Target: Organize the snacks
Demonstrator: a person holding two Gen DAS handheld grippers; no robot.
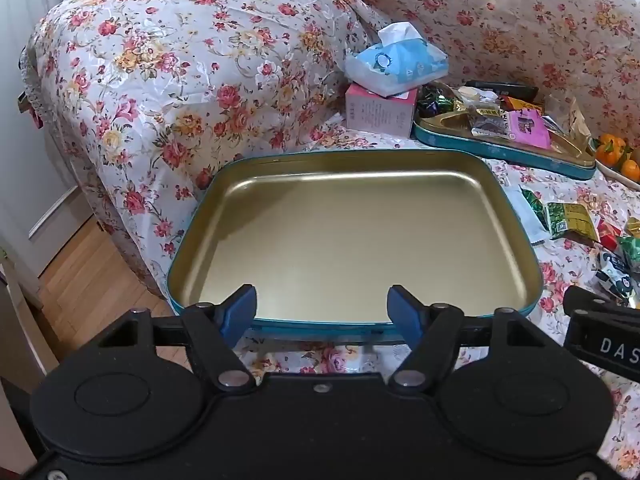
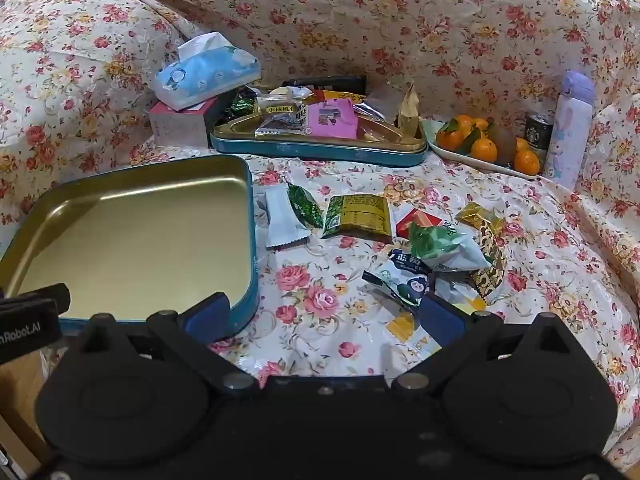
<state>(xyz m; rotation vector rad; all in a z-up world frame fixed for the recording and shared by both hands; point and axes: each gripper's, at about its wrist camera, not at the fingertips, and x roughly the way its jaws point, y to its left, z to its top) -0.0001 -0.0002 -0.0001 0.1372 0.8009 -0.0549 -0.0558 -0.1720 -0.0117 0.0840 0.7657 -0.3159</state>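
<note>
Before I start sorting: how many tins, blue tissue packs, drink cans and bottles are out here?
Tins: 2, the empty tin and the snack-filled tin
Blue tissue pack: 1
Drink can: 1
Bottle: 1
Total: 5

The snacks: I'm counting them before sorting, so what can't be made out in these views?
- Loose snacks, right wrist view: they overlap, and the right gripper covers the nearest ones.
- Loose snacks, left wrist view: cut off by the right edge.
- Far tin, both views: packets are piled up, hiding any beneath; print too small to read.
- Dark item behind the far tin: mostly hidden by packets.
</note>
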